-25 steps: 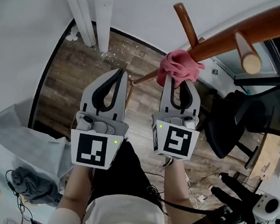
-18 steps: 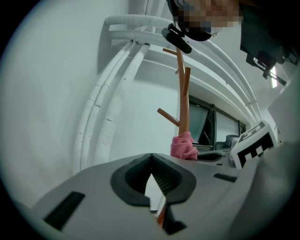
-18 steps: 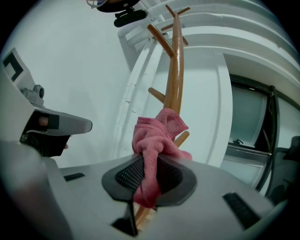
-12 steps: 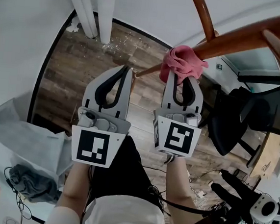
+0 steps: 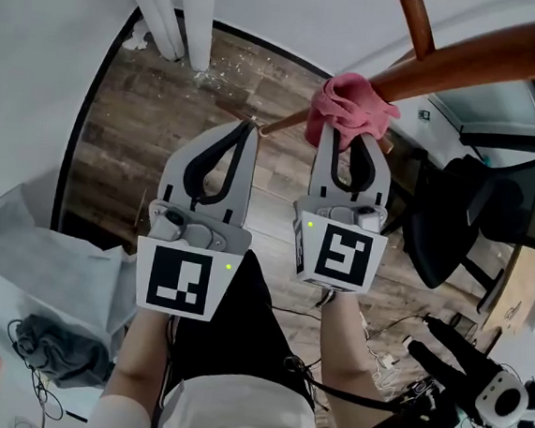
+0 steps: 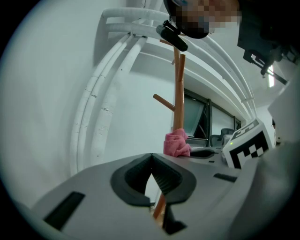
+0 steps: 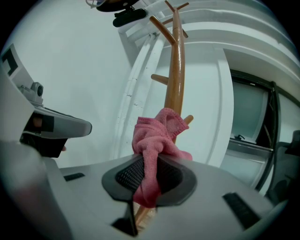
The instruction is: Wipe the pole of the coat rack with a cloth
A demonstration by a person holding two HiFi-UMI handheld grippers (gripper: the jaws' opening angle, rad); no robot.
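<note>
The brown wooden coat rack pole (image 5: 451, 68) runs from upper right down toward the floor in the head view and stands upright (image 7: 174, 79) in the right gripper view, with side pegs (image 7: 161, 29). A pink cloth (image 5: 351, 108) is bunched against the pole. My right gripper (image 5: 351, 143) is shut on the cloth (image 7: 151, 154), pressing it to the pole's near side. My left gripper (image 5: 240, 132) hovers beside it to the left, shut with nothing between its jaws. The left gripper view shows the pole (image 6: 177, 93) and the cloth (image 6: 176, 144) beyond the jaws.
White pipes (image 5: 179, 12) run down the wall at upper left. A black office chair (image 5: 464, 227) stands to the right. The floor is wood plank (image 5: 155, 113). A white-covered surface (image 5: 36, 271) with a grey bundle (image 5: 62, 348) lies at lower left; cables and a device (image 5: 503, 405) at lower right.
The right gripper with the cloth has slid a little up along the pole. The left gripper stays beside it, still shut.
</note>
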